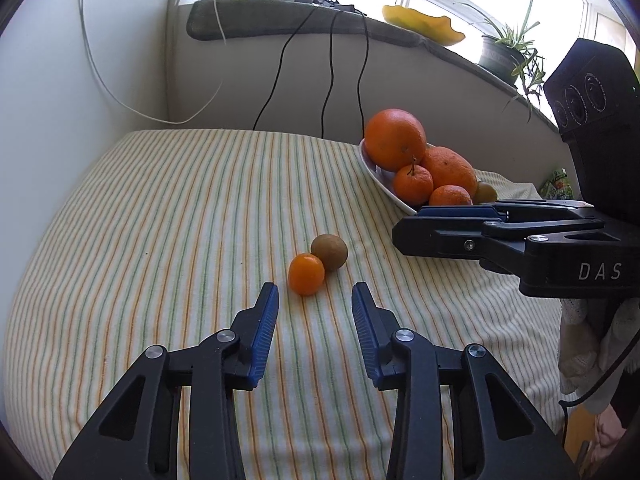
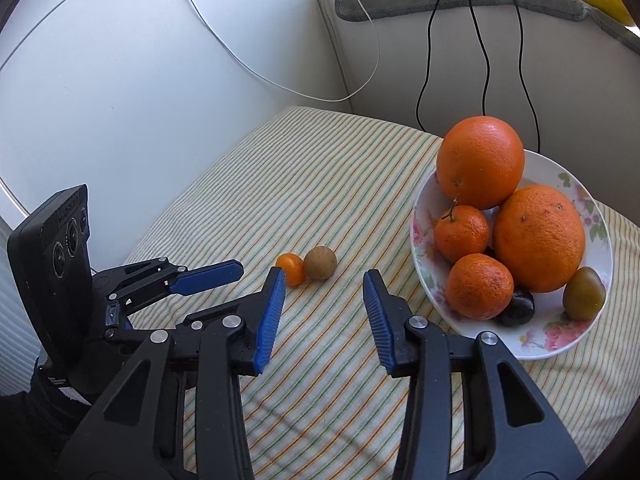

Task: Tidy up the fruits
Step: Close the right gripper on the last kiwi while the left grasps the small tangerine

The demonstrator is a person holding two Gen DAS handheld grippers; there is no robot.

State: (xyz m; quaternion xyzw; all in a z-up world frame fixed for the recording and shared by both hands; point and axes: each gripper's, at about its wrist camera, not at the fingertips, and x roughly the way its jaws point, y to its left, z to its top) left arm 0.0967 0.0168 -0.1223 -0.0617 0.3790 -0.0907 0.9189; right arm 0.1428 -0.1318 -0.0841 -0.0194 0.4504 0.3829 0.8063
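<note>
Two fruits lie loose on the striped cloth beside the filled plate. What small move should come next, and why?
Probably ease the left gripper forward around the small orange fruit. Its jaws stand apart and empty just short of it, and it touches the brown fruit, so close gently. The plate already holds the rest.

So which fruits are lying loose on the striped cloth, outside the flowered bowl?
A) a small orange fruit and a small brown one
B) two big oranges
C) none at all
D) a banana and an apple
A: a small orange fruit and a small brown fruit lie touching on the striped cloth, apart from the bowl.
</note>
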